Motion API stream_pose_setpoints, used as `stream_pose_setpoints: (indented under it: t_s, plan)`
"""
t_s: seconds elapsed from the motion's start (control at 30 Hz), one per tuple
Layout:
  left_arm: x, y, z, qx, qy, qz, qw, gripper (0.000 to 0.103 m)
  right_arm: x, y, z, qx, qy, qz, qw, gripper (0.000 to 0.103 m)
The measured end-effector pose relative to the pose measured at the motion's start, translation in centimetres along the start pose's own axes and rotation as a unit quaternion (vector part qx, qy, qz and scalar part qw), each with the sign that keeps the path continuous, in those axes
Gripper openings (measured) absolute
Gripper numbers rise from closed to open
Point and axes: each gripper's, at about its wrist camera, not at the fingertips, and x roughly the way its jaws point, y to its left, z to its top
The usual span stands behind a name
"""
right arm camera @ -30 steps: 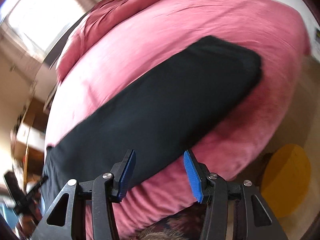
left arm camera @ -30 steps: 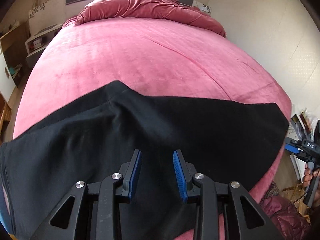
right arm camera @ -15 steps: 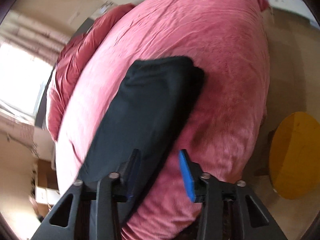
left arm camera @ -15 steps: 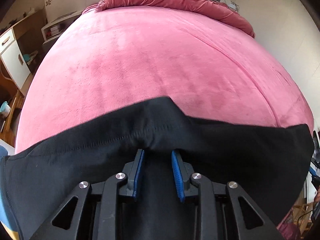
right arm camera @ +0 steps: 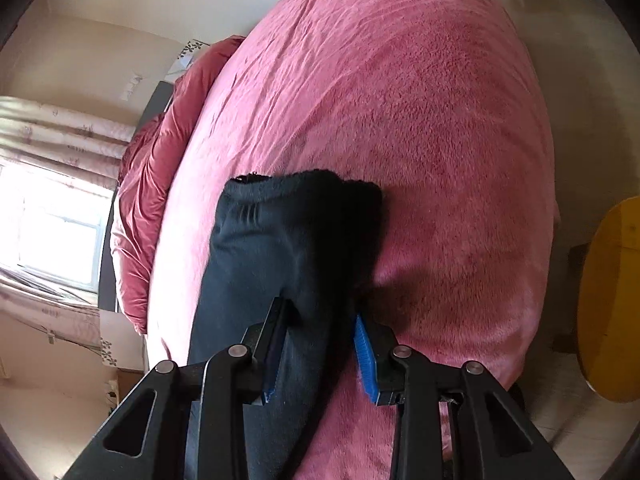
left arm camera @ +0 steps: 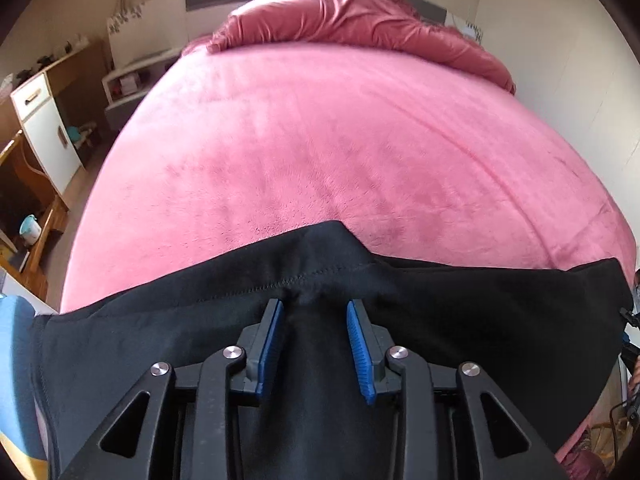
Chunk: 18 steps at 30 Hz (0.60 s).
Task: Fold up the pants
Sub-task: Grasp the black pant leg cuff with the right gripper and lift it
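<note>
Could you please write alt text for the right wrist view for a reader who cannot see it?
The right gripper has black pants bunched between its blue-padded fingers, over a pink bed. A rumpled duvet lies at the far end near a bright window, and a yellow table stands at right.

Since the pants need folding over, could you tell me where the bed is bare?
Bare bedspread runs from the black pants to the rumpled duvet by the window. The near edge is crowded: both grippers, left and right, straddle cloth there.
</note>
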Motion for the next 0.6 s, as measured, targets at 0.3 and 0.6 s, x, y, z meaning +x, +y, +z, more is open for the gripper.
stream_pose_setpoints:
  t_s: [0.3,0.6]
  plan:
    - [-1.6,-3.5,-4.8,0.003,0.042,-0.078,0.9961,0.034,-0.5,1.1,1.0,-0.032,-0.001,0.003,0.999,0.017]
    - [-1.2,-4.6,-6.0,-0.014,0.075,-0.111,0.9909,0.034,-3.9,10.2,-1.6,-0.195,0.023,0.079,0.977,0.016]
